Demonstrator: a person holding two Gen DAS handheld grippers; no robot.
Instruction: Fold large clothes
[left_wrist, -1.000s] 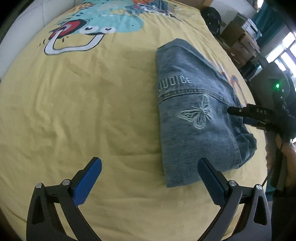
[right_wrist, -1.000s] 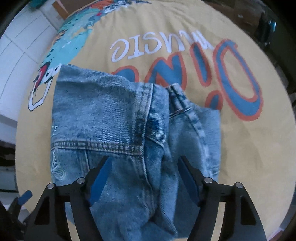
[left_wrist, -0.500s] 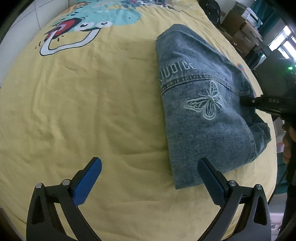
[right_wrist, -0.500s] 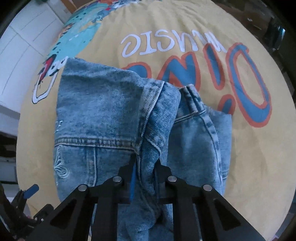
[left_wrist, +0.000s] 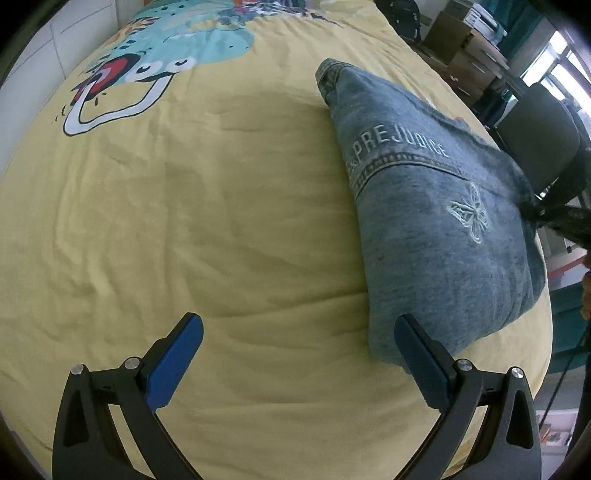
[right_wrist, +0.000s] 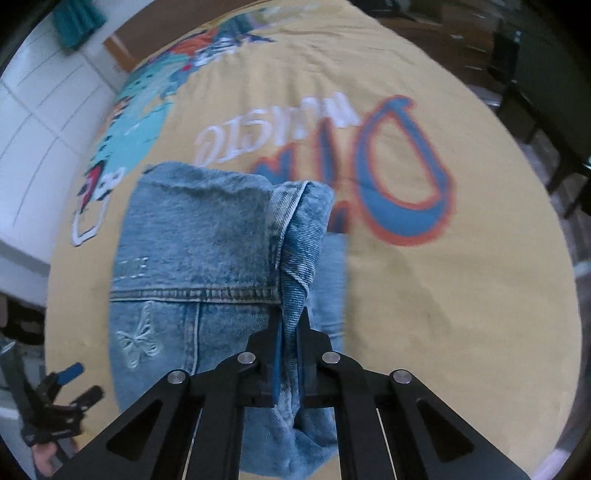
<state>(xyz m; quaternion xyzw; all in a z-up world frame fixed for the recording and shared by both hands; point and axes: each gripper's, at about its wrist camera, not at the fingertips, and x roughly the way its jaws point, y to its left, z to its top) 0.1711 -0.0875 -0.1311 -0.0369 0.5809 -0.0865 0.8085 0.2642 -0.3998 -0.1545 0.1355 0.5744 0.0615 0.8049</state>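
The folded denim jacket (left_wrist: 436, 221) is laid on the yellow bed sheet (left_wrist: 221, 221). Its right edge is clamped and raised by the right gripper (right_wrist: 289, 332). The left gripper (left_wrist: 295, 354) is spread wide, its right finger beside the jacket's near corner.

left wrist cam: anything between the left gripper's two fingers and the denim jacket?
Only bare yellow bedsheet. In the left wrist view the open left gripper hovers over it; the denim jacket, pinched by the right gripper, lies beside its right finger.
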